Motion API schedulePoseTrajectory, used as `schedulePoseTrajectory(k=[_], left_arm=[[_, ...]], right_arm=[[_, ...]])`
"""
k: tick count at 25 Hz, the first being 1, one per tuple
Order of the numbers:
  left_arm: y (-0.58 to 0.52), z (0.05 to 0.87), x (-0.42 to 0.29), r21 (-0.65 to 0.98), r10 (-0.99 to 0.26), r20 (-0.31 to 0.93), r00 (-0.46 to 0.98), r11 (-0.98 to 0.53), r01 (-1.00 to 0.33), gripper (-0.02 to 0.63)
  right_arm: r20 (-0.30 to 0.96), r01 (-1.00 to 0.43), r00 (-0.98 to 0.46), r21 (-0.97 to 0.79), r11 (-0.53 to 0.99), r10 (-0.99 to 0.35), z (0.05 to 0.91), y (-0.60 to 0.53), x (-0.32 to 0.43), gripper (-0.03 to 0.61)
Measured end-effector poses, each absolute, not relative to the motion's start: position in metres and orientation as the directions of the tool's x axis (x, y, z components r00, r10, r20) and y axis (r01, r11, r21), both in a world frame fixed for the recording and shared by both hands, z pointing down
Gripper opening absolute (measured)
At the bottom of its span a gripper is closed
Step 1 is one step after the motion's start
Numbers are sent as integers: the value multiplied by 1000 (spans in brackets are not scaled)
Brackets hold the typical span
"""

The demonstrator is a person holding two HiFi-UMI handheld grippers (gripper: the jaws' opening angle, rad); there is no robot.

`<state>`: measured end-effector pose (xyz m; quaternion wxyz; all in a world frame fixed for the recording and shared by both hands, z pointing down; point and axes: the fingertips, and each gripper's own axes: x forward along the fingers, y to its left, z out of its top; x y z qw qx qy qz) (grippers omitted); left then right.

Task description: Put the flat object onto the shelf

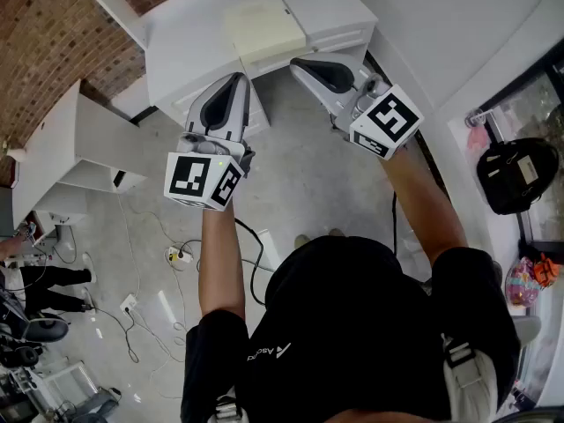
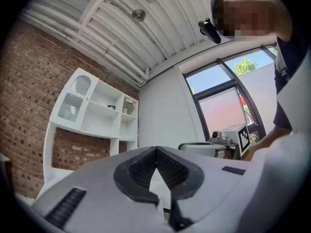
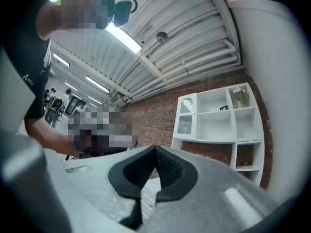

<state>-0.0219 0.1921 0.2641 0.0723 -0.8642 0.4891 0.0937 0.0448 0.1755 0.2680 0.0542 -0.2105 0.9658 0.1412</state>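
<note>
A pale cream flat slab [image 1: 264, 26] lies on top of a low white cabinet [image 1: 185, 51] ahead of me. Both grippers are held up in front of it, apart from it. My left gripper [image 1: 238, 77] has its jaws shut with nothing between them, and the same shows in its own view [image 2: 156, 152]. My right gripper [image 1: 295, 63] is also shut and empty [image 3: 155, 152]. A tall white shelf unit [image 2: 97, 110] with open compartments stands against the brick wall, also seen in the right gripper view [image 3: 218, 120].
A black backpack [image 1: 515, 174] rests at the right by the window. Cables and a power strip [image 1: 176, 254] lie on the concrete floor. A white desk [image 1: 79, 148] stands at the left, with people [image 1: 35, 276] beyond it.
</note>
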Motion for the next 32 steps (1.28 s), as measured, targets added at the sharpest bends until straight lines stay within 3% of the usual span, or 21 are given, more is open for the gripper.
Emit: schedulePoseTrajectory(k=[7, 21, 32], left_arm=[[186, 268, -35, -26, -827, -235, 511, -521, -853, -2], [169, 269, -64, -42, -798, -256, 546, -555, -831, -2], [106, 286, -88, -25, -816, -241, 526, -537, -843, -2]], right_arm=[[-174, -389, -917, 196, 900, -358, 268, 173, 30, 0], [-133, -454, -890, 180, 872, -436, 282, 158, 5, 0], [-95, -484, -875, 205, 850, -475, 304, 81, -13, 0]])
